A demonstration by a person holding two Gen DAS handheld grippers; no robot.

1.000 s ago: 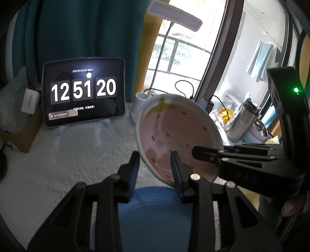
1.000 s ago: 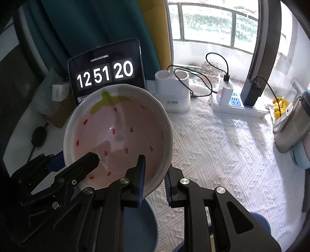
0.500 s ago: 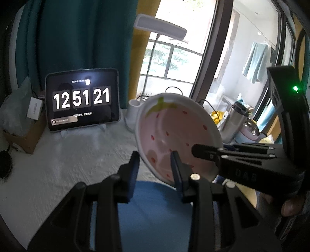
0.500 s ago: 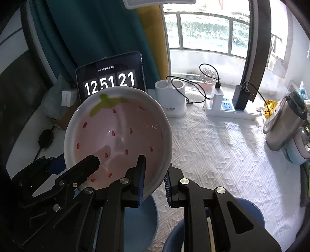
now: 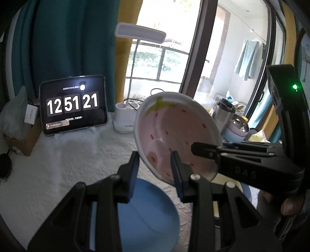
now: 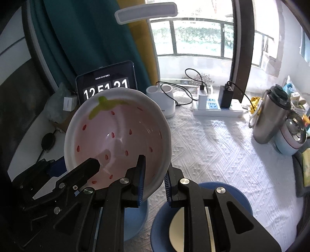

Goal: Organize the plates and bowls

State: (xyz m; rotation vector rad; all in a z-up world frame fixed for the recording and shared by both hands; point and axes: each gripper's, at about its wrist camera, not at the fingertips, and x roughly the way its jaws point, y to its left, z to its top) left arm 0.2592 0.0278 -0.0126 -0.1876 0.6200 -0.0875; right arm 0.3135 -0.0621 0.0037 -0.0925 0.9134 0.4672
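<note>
A table under a white quilted cloth (image 6: 222, 147) carries a tablet clock (image 5: 73, 105) far left, a white lamp base (image 6: 164, 98) and a power strip (image 6: 217, 108) along the far edge, a steel tumbler (image 6: 271, 116) far right, and a light blue bowl (image 5: 147, 213) beside a darker blue bowl (image 6: 232, 193) at the near edge.

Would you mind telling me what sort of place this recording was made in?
Most likely a lived-in home, at a cloth-covered table by a balcony window. A towel hangs outside, a desk lamp stands over the table, and a steel flask sits on it.
</note>
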